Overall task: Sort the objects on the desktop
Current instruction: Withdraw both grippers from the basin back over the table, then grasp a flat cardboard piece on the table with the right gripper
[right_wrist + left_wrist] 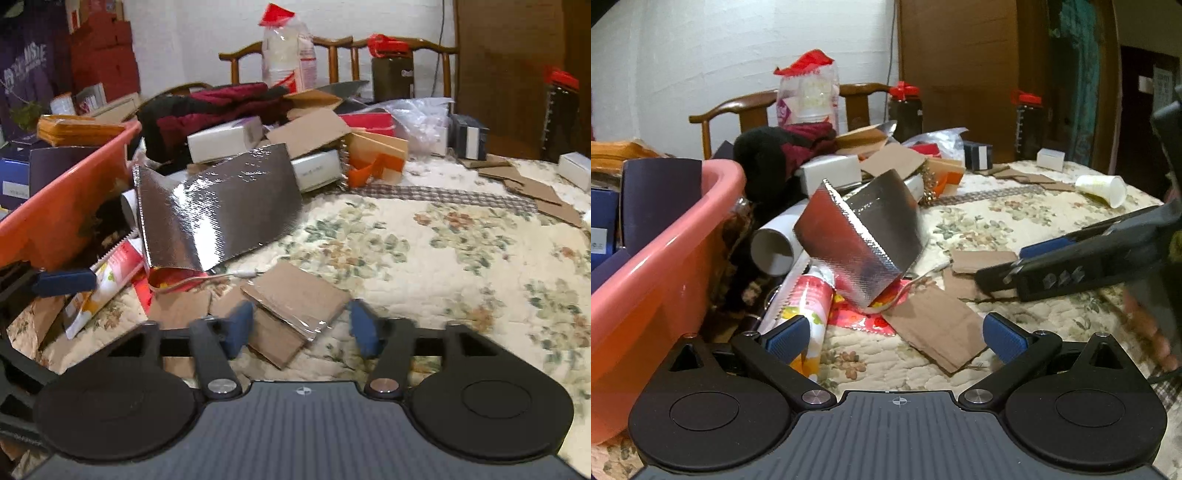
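Note:
A crumpled silver foil bag (860,236) (218,206) leans on the clutter beside a pink basin (665,258) (74,192). Under it lie a red-and-white snack packet (809,306) (107,280) and a metal spoon (177,282). Brown cardboard pieces (934,325) (295,299) lie flat on the floral cloth. My left gripper (895,338) is open and low over the cloth, with the packet by its left pad. My right gripper (302,330) (1001,264) is partly open and straddles a foil-edged cardboard piece. I see no pad pressing on it.
Behind the bag are a white tube (775,247), boxes, dark clothing and a tall snack bag. A tipped paper cup (1104,188) and two dark bottles (905,110) stand farther back. Dark boxes lie inside the basin. Wooden chairs line the far edge.

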`<state>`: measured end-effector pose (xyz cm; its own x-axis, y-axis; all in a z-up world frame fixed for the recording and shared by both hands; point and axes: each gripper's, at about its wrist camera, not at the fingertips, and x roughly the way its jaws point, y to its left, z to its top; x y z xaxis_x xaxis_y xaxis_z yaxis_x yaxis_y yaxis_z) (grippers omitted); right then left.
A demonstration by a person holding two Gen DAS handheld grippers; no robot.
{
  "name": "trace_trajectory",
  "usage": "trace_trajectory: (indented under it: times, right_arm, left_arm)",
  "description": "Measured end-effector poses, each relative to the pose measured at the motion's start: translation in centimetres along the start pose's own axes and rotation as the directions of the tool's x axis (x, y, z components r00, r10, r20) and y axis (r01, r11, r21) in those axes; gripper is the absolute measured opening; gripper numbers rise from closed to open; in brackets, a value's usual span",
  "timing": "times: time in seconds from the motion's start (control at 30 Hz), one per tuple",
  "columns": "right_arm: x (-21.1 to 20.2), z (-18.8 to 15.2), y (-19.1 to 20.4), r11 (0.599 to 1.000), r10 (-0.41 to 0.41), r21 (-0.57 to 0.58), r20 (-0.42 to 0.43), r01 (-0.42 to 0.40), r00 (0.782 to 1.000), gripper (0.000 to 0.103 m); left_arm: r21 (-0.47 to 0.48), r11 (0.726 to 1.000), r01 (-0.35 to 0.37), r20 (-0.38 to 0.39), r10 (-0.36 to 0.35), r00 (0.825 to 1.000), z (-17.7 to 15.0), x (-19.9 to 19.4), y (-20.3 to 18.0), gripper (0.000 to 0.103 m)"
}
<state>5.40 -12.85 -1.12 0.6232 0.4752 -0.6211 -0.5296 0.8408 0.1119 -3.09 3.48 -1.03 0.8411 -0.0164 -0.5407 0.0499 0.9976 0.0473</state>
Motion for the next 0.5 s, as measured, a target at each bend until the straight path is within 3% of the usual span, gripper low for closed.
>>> trace_trajectory:
  times: [0.1,0.13,0.17,0.27,0.5]
  right_arm:
    - [0.5,-0.4,1.4,0.994,-0.047,-0.092,0.046,0.051,0.998,0.065]
    - [0.5,-0.3,1.2,0.996,-0.04,-0.083,0.041,0.044,0.998,0.06]
    - [0.5,-0.1,0.8,0.999,-0.006,-0.053,0.027,0.007,1.0,0.048]
    - [0.0,0.3,0.2,1.0,0.01,-0.01,0.003,-0.01,1.0,0.034]
    - [-1.1,0.6,-0.7,0.997,0.065,0.038,-0.029,-0.064,0.997,0.031]
  left_arm:
    - [0.011,1.0,-0.006,-0.004,0.006,1.0,0.0,0.2,-0.3,0.103]
    - [0.002,1.0,0.0,-0.008,0.0,1.0,0.1,0.2,-0.3,0.103]
    - [-0.009,1.0,0.007,-0.009,-0.007,1.0,0.0,0.1,-0.3,0.103]
    - [-0.023,1.0,0.005,-0.01,-0.005,1.0,0.1,-0.5,-0.2,0.103]
    - [-0.025,0.999,-0.033,-0.031,0.032,0.999,-0.2,-0.8,-0.5,0.103]
